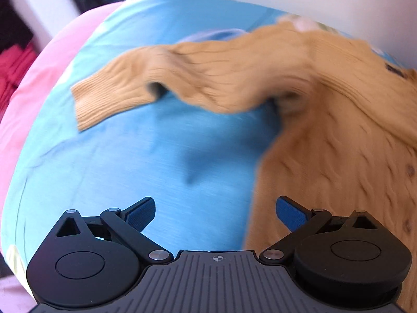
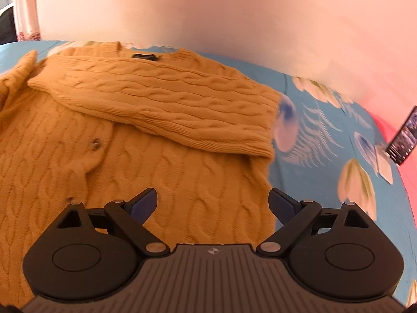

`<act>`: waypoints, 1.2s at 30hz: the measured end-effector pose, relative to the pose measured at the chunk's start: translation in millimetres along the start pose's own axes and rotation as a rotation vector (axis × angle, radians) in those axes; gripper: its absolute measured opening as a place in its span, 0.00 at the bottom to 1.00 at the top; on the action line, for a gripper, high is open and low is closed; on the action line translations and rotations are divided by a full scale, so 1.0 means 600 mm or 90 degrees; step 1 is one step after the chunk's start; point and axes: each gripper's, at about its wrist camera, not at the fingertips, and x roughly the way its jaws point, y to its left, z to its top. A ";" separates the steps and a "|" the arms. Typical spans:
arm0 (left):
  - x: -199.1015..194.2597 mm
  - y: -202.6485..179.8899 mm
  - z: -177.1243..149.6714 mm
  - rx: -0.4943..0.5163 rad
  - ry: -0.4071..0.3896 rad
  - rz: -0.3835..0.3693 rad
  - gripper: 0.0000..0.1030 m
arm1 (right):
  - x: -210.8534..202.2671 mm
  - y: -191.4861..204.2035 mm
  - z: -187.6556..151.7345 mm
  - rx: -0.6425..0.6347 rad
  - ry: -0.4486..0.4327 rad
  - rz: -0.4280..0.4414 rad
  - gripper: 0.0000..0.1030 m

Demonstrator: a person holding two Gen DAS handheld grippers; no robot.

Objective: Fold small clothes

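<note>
Both grippers are wide and hold nothing. Left gripper hovers over the bare blue bedsheet, and the mustard cable-knit cardigan lies to its right and ahead of it. One sleeve is not folded yet: it stretches away from the body toward the left, with the ribbed cuff at the far left end, flat on the sheet. The long axis of this sleeve runs nearly across the view of the left gripper, so I judge this gripper is the nearer one to take the cuff and bring it rightward over the body.

Right gripper hangs over the lower body of the cardigan. Other sleeve is already laid across the chest, below the collar.
</note>
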 end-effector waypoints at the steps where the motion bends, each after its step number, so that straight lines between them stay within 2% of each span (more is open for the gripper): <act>1: 0.004 0.011 0.004 -0.013 0.001 0.003 1.00 | 0.000 0.004 0.000 -0.004 0.000 0.002 0.91; 5: 0.020 0.052 0.019 -0.058 0.004 0.019 1.00 | 0.005 0.015 -0.003 -0.018 0.011 0.004 0.91; 11: 0.027 0.098 0.050 -0.149 -0.003 0.006 1.00 | 0.013 0.023 -0.007 -0.026 0.026 0.006 0.91; 17: 0.019 0.096 0.076 -0.150 -0.026 0.012 1.00 | 0.016 0.030 -0.006 -0.040 0.029 0.008 0.91; 21: 0.025 0.090 0.089 -0.153 -0.027 -0.003 1.00 | 0.020 0.034 -0.008 -0.047 0.035 0.008 0.91; 25: 0.046 0.093 0.104 -0.176 -0.018 -0.031 1.00 | 0.022 0.036 -0.010 -0.051 0.040 0.007 0.91; 29: 0.078 0.105 0.121 -0.223 0.006 -0.082 1.00 | 0.026 0.034 -0.011 -0.052 0.044 0.005 0.91; 34: 0.127 0.141 0.134 -0.332 0.045 -0.158 1.00 | 0.029 0.028 -0.014 -0.048 0.048 -0.002 0.91; 36: 0.134 0.152 0.139 -0.367 0.038 -0.178 1.00 | 0.031 0.023 -0.017 -0.043 0.051 -0.005 0.91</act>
